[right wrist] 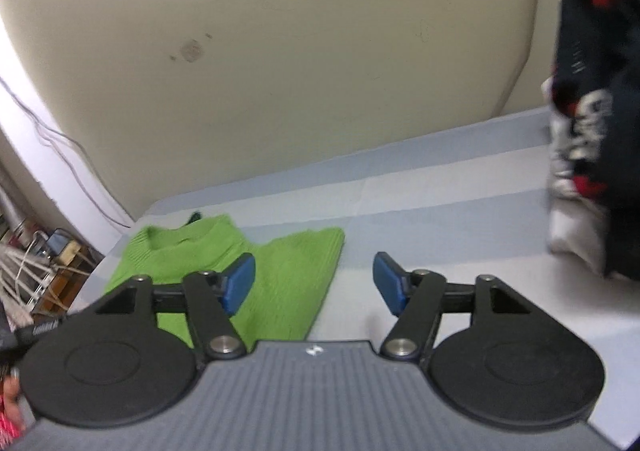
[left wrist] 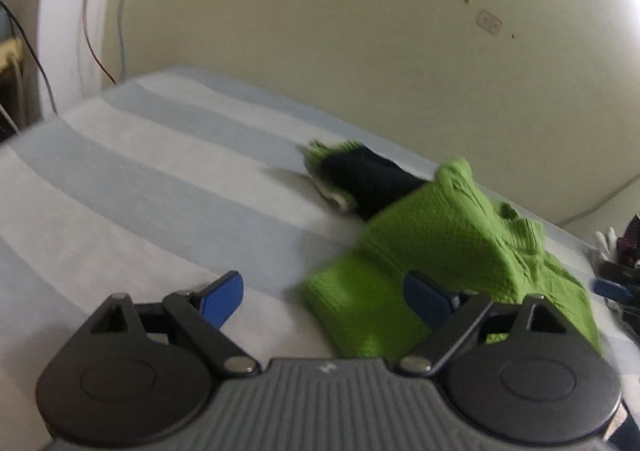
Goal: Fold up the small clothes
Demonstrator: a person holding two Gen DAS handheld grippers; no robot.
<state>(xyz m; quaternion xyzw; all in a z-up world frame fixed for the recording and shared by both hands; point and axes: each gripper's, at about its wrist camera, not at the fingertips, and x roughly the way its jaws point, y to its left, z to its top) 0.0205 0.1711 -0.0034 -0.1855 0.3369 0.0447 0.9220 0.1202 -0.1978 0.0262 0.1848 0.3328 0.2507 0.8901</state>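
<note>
Left tool (left wrist: 323, 293) and right tool (right wrist: 314, 279) both stood released, jaws spread, grasping nothing. The folded green sweater (right wrist: 224, 271) lay on the striped tabletop (left wrist: 152, 187), beside a dark garment (left wrist: 372, 179); a dark patterned garment (right wrist: 592, 131) stood at right.

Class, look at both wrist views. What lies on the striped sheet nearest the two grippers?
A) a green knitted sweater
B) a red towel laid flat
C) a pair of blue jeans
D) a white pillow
A: a green knitted sweater lies on the striped sheet, in front of the open left gripper and right gripper.
</note>
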